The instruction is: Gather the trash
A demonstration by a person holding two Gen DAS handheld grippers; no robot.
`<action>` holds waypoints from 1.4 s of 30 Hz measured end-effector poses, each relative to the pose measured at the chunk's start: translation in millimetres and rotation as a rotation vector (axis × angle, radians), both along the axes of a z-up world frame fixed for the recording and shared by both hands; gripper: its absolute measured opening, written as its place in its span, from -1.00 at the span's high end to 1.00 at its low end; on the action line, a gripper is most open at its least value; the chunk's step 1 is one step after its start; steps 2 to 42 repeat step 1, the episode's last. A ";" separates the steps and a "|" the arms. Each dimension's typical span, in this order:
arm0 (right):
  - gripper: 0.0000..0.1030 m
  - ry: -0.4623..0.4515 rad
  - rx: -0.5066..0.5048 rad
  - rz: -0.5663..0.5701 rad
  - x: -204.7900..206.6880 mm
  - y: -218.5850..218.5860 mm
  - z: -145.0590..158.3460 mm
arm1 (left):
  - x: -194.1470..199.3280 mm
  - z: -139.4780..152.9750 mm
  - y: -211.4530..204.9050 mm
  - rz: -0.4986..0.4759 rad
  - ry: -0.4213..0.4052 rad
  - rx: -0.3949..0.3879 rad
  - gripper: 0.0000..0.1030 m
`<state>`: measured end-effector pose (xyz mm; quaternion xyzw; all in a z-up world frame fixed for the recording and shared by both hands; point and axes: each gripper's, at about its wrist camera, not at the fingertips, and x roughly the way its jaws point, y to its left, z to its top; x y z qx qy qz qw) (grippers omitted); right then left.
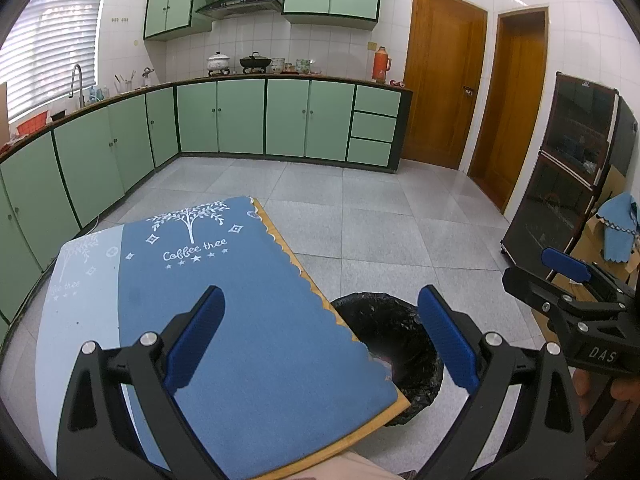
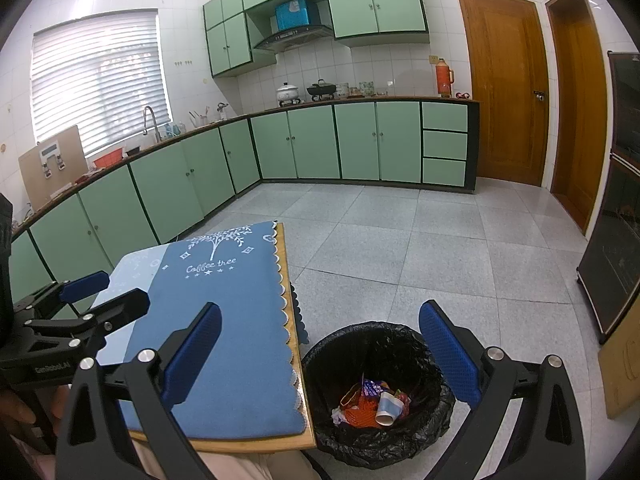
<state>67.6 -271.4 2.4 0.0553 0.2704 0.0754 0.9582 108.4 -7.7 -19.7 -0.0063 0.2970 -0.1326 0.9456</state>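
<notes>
Two grippers, left gripper (image 1: pixel 320 336) and right gripper (image 2: pixel 320 352), hover with fingers spread wide and empty. Left one hangs over the blue-clothed bench (image 2: pixel 224 320); right one over the black-lined bin (image 2: pixel 380 444) just right of it, where the trash (image 2: pixel 372 402) lies.

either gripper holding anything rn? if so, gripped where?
Nothing held. The left gripper and right gripper both have their jaws wide open and empty. The trash already lies inside the bin beside the table.
</notes>
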 end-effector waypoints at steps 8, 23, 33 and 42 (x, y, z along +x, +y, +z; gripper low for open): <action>-0.88 0.000 0.000 0.000 0.1 0.1 -0.2 | -0.1 0.1 -0.4 0.000 0.001 0.000 -0.83; -0.88 0.000 0.000 0.000 0.1 0.1 -0.2 | -0.1 0.1 -0.4 0.000 0.001 0.000 -0.83; -0.88 0.000 0.000 0.000 0.1 0.1 -0.2 | -0.1 0.1 -0.4 0.000 0.001 0.000 -0.83; -0.88 0.000 0.000 0.000 0.1 0.1 -0.2 | -0.1 0.1 -0.4 0.000 0.001 0.000 -0.83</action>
